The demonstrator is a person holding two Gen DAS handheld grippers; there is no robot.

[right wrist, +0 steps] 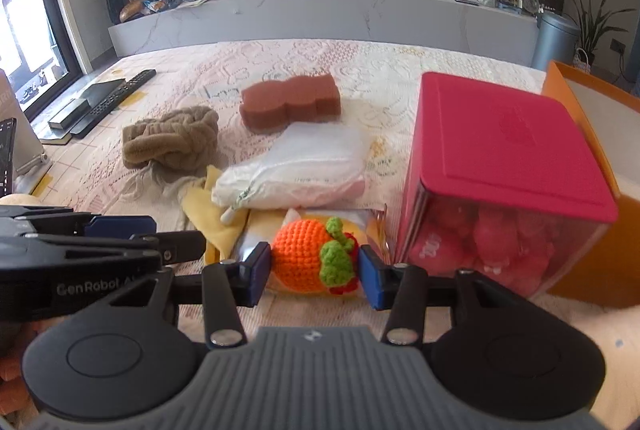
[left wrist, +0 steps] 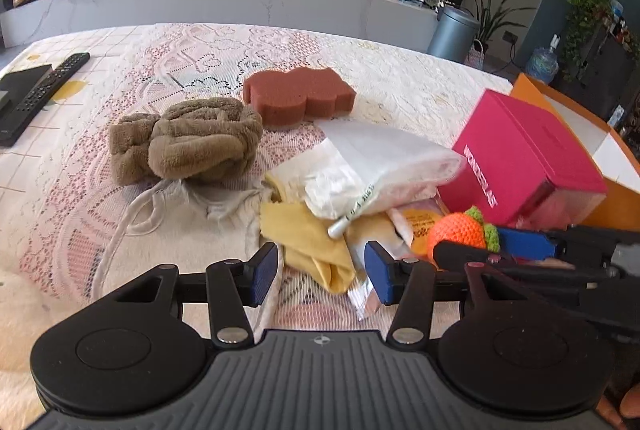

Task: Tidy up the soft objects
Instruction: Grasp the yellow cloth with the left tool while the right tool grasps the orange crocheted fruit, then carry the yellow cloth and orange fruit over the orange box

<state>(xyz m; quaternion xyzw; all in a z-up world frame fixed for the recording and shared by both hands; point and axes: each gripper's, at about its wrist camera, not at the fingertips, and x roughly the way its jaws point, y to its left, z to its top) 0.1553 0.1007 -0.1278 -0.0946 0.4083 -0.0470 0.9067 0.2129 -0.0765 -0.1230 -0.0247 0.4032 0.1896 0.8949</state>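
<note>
Straddling the orange crocheted toy [right wrist: 310,256], the right gripper [right wrist: 314,270] had its jaws apart, pads just beside the toy, which lay on a packet beside the pink box [right wrist: 496,166]. Judged step: grasping; next, closing gently. The left gripper [left wrist: 320,270] hung with jaws apart, holding nothing. Counted: one sponge [left wrist: 298,95], one brown towel [left wrist: 188,140], one white bag [left wrist: 380,166], one yellow cloth [left wrist: 308,242].

Left tongs [left wrist: 320,272] and right tongs [right wrist: 313,266] both gape wide, held level, side by side
</note>
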